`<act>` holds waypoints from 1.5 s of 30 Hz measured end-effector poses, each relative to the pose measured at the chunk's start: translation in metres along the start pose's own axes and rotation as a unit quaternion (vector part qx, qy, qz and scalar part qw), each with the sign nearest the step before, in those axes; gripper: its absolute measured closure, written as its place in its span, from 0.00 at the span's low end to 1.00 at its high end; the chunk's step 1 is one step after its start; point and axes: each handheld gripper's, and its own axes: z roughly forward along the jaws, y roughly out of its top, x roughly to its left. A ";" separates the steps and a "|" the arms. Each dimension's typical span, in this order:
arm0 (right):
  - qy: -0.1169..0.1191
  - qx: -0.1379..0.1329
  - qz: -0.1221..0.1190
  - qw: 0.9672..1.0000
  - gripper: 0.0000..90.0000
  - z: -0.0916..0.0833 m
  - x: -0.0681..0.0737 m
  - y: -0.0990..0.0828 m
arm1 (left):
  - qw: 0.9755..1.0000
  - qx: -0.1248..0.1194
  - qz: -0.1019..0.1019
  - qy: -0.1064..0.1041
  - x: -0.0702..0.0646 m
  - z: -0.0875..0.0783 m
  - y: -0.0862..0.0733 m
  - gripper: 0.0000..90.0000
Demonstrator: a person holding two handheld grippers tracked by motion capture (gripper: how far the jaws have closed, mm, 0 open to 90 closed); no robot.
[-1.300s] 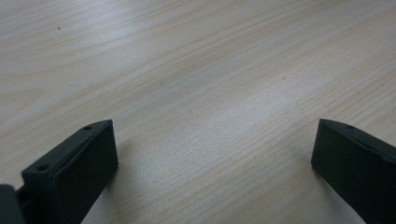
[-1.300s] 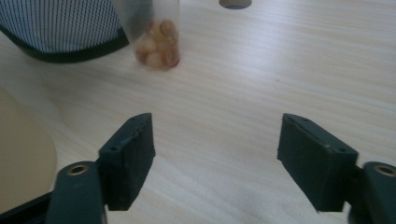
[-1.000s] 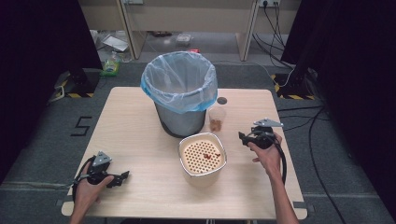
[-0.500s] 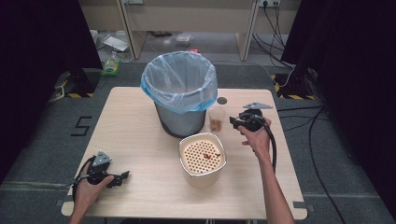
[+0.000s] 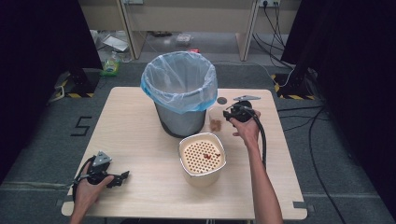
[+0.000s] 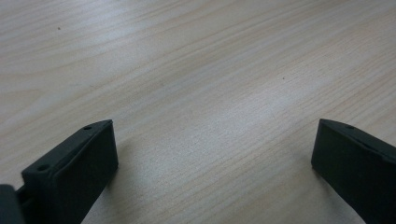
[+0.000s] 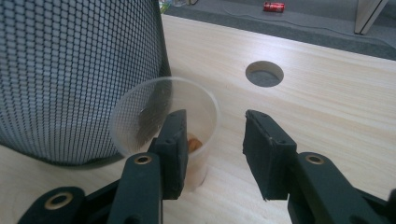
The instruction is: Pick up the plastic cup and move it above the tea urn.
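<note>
So the thing being gone for here is the clear plastic cup (image 5: pixel 215 120), sitting on the table (image 5: pixel 140 140) just at 3 o'clock of the bin (image 5: pixel 180 93) and at about 12 o'clock from the strainer bowl (image 5: pixel 202 157).

Big stuff first: the bin is a mesh metal can with a pale blue bag over its rim. It's touching or nearly touching the cup, hard to tell which. The cream bowl has a perforated insert with a few reddish bits lying on it.

The cup itself is thin, see-through, open-topped and upright, with a bit of brownish-orange stuff in the bottom (image 7: pixel 194 142). My guess is it's super light and flimsy, the sort that buckles if you squeeze hard and tips if nudged. Smooth wall, so probably a bit slippery too. I'd pinch the rim wall lightly or take it across the body low down, and keep it level so the contents don't slosh out.

The right gripper (image 7: pixel 212 154) has just been closing, with one jaw inside the cup and the other outside, the near wall in between. The pads don't look like they're pressing it yet. The left gripper (image 6: pixel 210 158) sits down at 7 o'clock on the table, jaws spread wide with nothing between them.
</note>
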 end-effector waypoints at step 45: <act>0.011 -0.008 -0.046 0.999 0.96 -0.004 -0.005 -0.002 | 1.000 -0.001 0.001 -0.001 0.000 0.000 0.000 0.00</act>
